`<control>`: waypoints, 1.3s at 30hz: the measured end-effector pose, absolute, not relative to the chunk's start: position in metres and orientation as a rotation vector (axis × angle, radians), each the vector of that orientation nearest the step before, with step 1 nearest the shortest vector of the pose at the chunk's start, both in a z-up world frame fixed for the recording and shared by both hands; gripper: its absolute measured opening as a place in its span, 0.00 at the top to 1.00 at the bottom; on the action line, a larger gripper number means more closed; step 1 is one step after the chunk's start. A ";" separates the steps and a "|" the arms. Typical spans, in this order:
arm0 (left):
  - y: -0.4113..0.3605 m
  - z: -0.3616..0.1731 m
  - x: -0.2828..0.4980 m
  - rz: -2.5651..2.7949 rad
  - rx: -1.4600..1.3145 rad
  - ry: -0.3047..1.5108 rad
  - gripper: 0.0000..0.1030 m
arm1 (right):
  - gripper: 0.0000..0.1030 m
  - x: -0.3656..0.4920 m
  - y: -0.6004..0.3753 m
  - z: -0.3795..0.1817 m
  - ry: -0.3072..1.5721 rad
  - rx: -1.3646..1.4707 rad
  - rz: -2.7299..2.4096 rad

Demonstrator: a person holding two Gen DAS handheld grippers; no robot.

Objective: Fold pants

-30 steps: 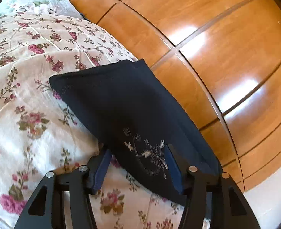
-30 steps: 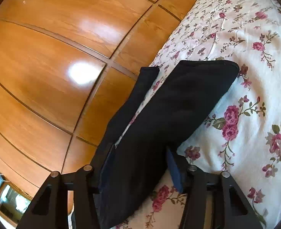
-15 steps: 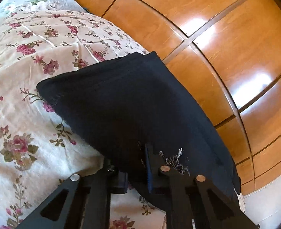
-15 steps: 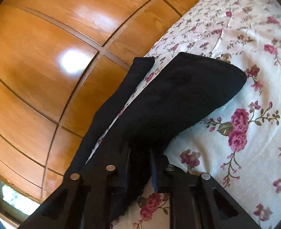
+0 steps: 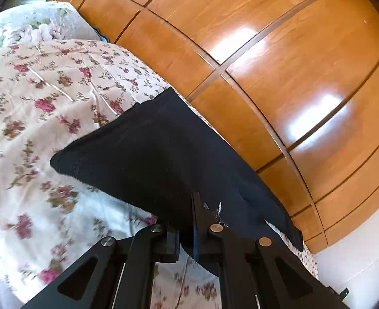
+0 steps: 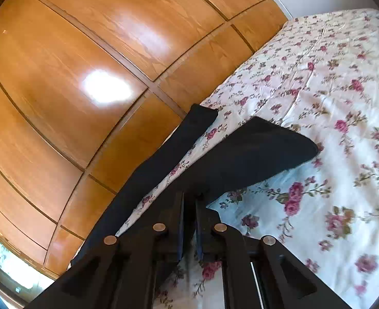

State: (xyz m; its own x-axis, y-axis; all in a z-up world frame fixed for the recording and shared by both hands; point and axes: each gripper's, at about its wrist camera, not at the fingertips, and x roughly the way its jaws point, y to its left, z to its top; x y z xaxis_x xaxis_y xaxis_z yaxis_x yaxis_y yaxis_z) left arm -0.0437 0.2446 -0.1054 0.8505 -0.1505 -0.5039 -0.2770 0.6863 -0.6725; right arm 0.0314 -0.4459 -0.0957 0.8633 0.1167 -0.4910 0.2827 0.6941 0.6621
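Observation:
Dark navy pants [image 5: 148, 159] lie on a floral bedspread [image 5: 34, 108] and are lifted at my end. My left gripper [image 5: 186, 221] is shut on the pants at a part with white embroidery [image 5: 216, 209]. In the right wrist view, my right gripper [image 6: 189, 206] is shut on another edge of the pants [image 6: 253, 154], whose raised fabric stretches away to the right. A second strip of the pants [image 6: 163, 159] runs along the bed's edge beside the wardrobe.
Glossy wooden wardrobe doors [image 5: 279, 64] stand close along the bed's far side. A floral pillow [image 5: 34, 23] lies at the bed's head. The bedspread [image 6: 331, 103] spreads wide to the right in the right wrist view. A white wall [image 5: 364, 252] shows at lower right.
Both grippers closed from open onto the pants and lifted their edges off the bed. The fabric now hangs taut from the jaws.

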 end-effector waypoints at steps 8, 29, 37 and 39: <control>0.252 -0.112 -0.084 0.097 -0.863 0.623 0.94 | 0.93 -0.014 -0.445 -0.096 0.601 0.801 -0.116; 0.240 -0.137 -0.096 0.240 -0.643 0.713 0.75 | 0.77 -0.040 -0.449 -0.128 0.713 0.811 -0.291; 0.275 -0.124 -0.121 0.415 -0.761 0.581 0.72 | 0.50 -0.054 -0.474 -0.105 0.661 0.696 -0.520; 0.284 -0.123 -0.124 0.462 -0.744 0.566 0.71 | 0.50 -0.052 -0.473 -0.101 0.656 0.662 -0.527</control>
